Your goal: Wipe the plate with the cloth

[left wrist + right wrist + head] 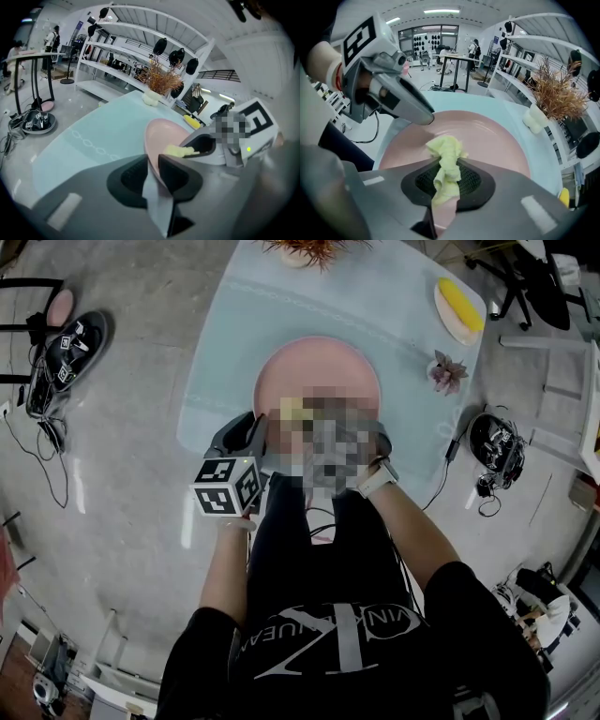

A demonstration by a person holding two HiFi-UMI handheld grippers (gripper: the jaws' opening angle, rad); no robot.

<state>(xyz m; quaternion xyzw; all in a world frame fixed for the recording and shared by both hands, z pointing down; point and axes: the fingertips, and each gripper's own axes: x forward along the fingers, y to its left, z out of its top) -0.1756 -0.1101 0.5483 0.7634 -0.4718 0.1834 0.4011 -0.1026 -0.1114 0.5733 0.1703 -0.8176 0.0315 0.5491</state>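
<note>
The pink plate (319,381) lies near the front of the pale blue table (225,352). My left gripper (255,435) is shut on the plate's near left rim (151,159). In the right gripper view the plate (487,136) fills the middle. My right gripper (446,180) is shut on a crumpled yellow cloth (446,159), whose free end rests on the plate's surface. The cloth (292,410) shows as a small yellow patch over the plate in the head view, and the right gripper there is mostly hidden by a mosaic patch. From the left gripper view the cloth (178,151) sits under the right gripper's jaw.
A white vase of dried orange stalks (553,101) stands at the table's far edge. A small plate with a yellow item (459,306) and a little succulent (447,371) sit at the right. Cables and spare grippers (66,352) lie on the floor on both sides.
</note>
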